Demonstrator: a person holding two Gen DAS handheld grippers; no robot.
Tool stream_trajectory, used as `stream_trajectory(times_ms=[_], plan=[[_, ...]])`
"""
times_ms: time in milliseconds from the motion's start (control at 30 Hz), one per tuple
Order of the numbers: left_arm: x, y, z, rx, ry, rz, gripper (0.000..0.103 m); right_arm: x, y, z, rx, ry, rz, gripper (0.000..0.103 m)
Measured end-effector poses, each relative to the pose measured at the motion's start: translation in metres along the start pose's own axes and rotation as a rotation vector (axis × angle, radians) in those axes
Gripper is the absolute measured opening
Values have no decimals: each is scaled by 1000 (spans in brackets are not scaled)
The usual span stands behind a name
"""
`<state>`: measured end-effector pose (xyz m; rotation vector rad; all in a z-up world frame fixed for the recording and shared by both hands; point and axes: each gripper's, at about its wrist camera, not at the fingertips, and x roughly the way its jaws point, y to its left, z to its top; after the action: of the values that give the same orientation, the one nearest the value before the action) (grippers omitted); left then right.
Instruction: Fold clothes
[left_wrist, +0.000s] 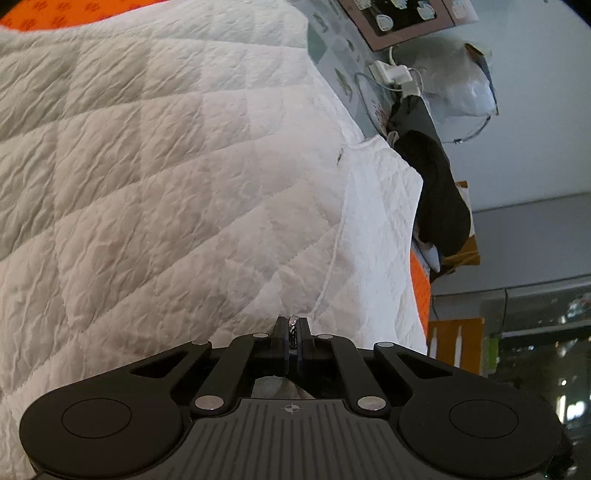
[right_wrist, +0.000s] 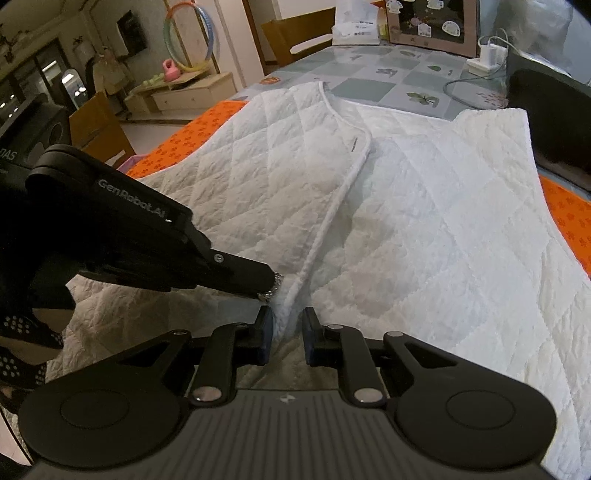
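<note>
left claw (right_wrist: 275, 284) is clenched on the white quilted vest (right_wrist: 406, 221) hem at lower centre for folding, right claw (right_wrist: 287, 334) released, straddling the edge

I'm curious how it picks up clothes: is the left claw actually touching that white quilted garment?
Touching. In the right wrist view the left gripper has its tip pressed into the white quilted garment beside its front edge.

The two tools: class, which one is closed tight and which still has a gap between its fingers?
The left tool is closed tight; the right tool shows a gap, straddling the quilted white vest's front edge.
</note>
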<state>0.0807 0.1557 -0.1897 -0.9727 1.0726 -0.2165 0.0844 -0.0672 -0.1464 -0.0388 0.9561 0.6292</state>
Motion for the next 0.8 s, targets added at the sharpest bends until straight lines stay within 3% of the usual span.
stream_trajectory(times_ms=[233, 467, 667, 733, 767, 800], plan=[[-3, 12, -3, 33, -4, -43, 7, 3, 1, 1, 17, -5, -32, 19], [-3, 22, -7, 56, -29, -85, 8, -6, 16, 7, -111, -49, -106, 20], [-2, 24, -8, 76, -45, -95, 9, 4, 20, 15, -168, -10, -69, 20], [-2, 23, -9, 92, -51, -88, 9, 5, 21, 14, -189, -8, -98, 20], [-2, 22, -9, 96, -55, -84, 9, 5, 22, 13, -198, -5, -117, 19], [-2, 21, -10, 100, -58, -81, 9, 8, 22, 10, -215, 7, -167, 2]])
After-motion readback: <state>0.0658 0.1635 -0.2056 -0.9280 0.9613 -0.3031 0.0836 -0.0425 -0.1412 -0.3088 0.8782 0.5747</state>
